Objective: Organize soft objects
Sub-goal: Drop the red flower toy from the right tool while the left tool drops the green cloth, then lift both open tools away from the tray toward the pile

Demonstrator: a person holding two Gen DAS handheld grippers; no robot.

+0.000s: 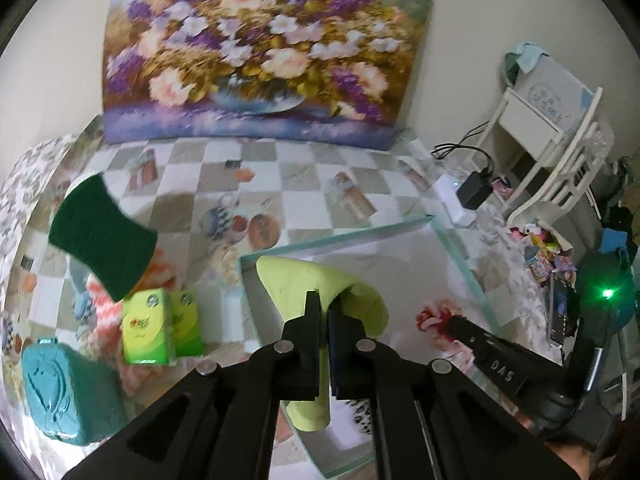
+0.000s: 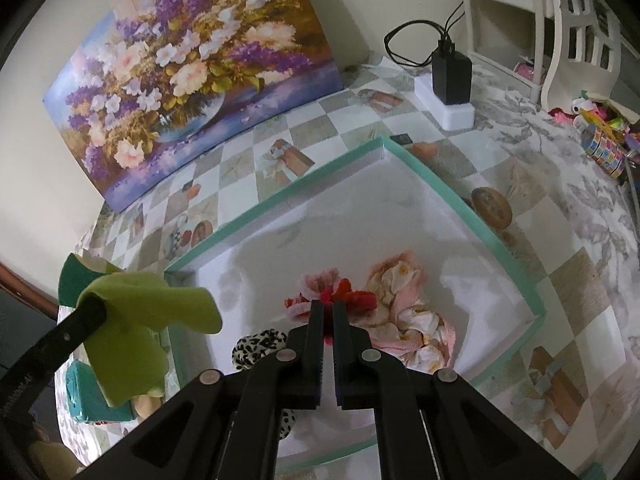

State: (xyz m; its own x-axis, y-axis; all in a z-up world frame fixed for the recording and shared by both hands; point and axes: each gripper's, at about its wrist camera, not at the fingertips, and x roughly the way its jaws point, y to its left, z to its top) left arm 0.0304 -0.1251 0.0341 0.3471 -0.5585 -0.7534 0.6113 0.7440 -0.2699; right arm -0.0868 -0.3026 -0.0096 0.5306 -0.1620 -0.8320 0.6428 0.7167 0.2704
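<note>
My left gripper [image 1: 325,308] is shut on a lime-green cloth [image 1: 292,284], which hangs from the pads above the near left corner of the white box with a teal rim [image 1: 340,236]. In the right wrist view the same cloth [image 2: 136,332] droops off the left gripper [image 2: 91,305] at the box's left edge. My right gripper [image 2: 328,308] is down inside the box [image 2: 280,200], shut on a red and pink fluffy piece [image 2: 352,296]. A crumpled pink cloth [image 2: 408,316] and a leopard-print scrunchie [image 2: 260,346] lie beside it on the box floor.
Left of the box lie a dark green scouring pad [image 1: 102,236], two green tissue packs [image 1: 156,328], a pink chevron cloth [image 1: 104,304] and a teal case [image 1: 60,396]. A flower painting [image 1: 260,52] leans on the wall. A charger on a white block [image 2: 450,84] stands behind the box.
</note>
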